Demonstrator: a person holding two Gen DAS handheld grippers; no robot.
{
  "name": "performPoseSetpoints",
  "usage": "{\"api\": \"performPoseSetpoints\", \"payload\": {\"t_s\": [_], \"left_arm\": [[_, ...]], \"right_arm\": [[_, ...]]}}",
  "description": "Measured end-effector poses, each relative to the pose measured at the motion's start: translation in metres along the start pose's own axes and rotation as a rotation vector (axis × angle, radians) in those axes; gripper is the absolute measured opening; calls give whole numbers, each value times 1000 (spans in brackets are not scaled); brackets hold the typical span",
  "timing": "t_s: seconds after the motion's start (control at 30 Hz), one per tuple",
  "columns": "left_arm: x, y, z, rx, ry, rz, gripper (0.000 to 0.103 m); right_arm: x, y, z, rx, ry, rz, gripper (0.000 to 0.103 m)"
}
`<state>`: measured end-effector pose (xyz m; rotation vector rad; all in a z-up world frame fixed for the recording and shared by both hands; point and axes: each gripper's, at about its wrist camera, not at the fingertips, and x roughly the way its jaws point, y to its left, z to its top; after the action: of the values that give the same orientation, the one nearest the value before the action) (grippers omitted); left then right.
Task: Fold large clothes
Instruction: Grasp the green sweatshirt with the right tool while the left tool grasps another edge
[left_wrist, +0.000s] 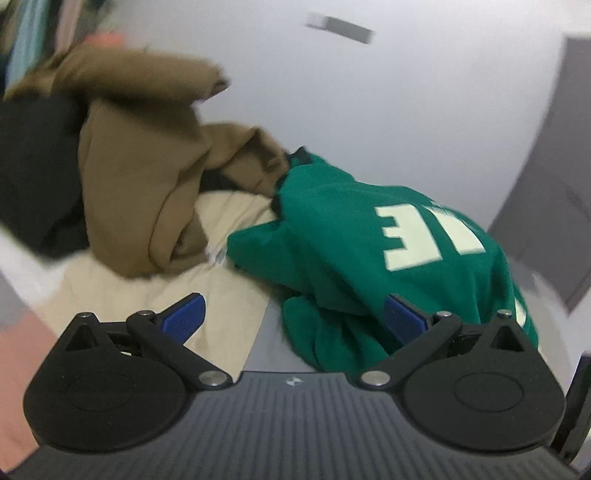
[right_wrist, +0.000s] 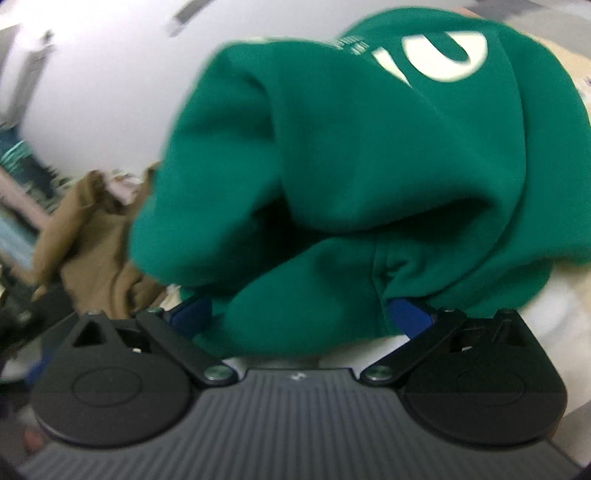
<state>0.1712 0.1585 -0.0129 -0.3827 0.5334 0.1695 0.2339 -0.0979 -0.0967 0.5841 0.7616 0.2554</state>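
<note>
green sweatshirt (left_wrist: 369, 243), cream block letters, illegible

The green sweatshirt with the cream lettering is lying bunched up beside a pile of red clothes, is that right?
Not quite. The pile beside the green sweatshirt is brown clothes, not red, as the left wrist view shows. The sweatshirt is bunched up and does carry cream lettering.

Four garments — one green (left_wrist: 332, 236), brown (left_wrist: 140, 177), black (left_wrist: 33, 177), beige (left_wrist: 122, 295).
</note>
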Motion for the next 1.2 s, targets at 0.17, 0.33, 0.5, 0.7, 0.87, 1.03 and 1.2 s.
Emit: {"api": "performPoseSetpoints", "payload": {"t_s": [0.17,0.33,0.5,0.7,0.87,1.03,1.2], "left_arm": [[12,23,6,-86,15,64,103],[9,35,8,-128,12,64,103],[7,39,7,-151,-1,59,103],[8,42,4,-166,-1,55,103],[3,48,4,-201,-10,41,103],[-7,45,0,-198,-9,16,103],[-23,28,-11,-159,10,-51,103]], "right_arm": [[-12,6,-12,185,1,-29,101],[-18,12,-37,265,9,34,101],[2,9,-23,274,-88,29,91],[9,17,-2,164,-65,-20,43],[-37,24,14,33,-40,26,28],[-109,32,35,-165,-88,55,24],[-185,24,59,-280,-122,96,23]]}}
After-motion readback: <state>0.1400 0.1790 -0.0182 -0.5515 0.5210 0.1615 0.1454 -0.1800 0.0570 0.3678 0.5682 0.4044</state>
